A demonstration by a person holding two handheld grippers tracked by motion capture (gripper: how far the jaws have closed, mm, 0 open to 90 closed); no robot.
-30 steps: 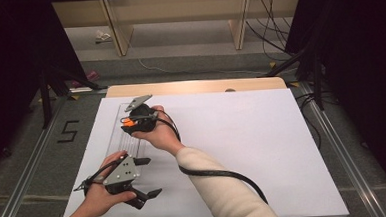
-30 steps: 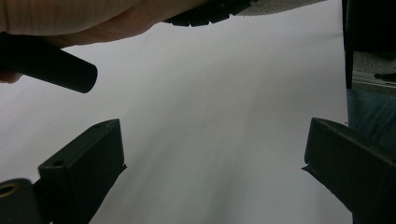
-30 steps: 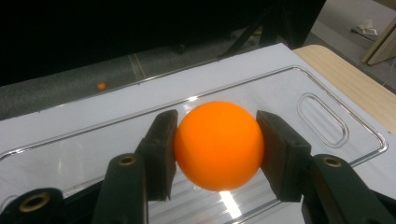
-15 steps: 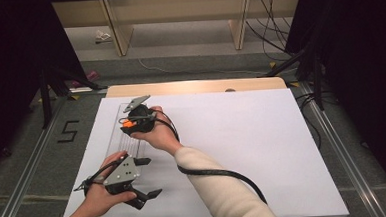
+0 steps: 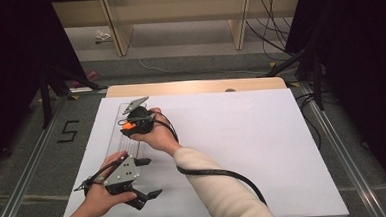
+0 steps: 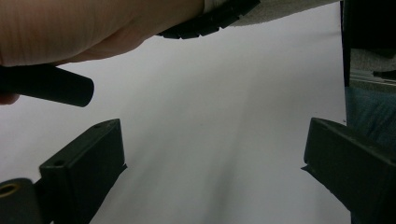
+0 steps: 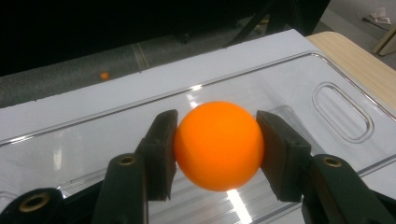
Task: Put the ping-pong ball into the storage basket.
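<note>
In the high view, a white sheet [image 5: 243, 151] is seen spread over the desk [image 5: 195, 87], whose wooden edge shows at the far side. A clear plastic tray [image 5: 127, 137] lies lengthwise along the left part of the sheet. The right gripper [image 5: 131, 122] is held over the far half of that tray by the right hand [image 5: 154, 133], with a small orange spot visible at its tip. The left gripper [image 5: 145, 197] is held by the left hand [image 5: 103, 196] near the front edge of the sheet, just beside the near end of the tray; its jaws are seen standing apart with nothing between them. A black cable [image 5: 219, 174] is trailed from the right gripper across the sheet under the light sleeve [image 5: 225, 197].

In the left gripper view, the two black jaws are seen wide apart over bare white sheet [image 6: 210, 140]. The right hand [image 6: 84, 28] is seen at the upper left.

In the right gripper view, an orange ball [image 7: 218, 144] is clamped between the two jaws, with a pad [image 7: 161, 154] pressed on each side. The ball is held just above the floor of the clear plastic tray [image 7: 289, 84], whose oval handle cut-out [image 7: 343, 112] is seen to the right.
</note>
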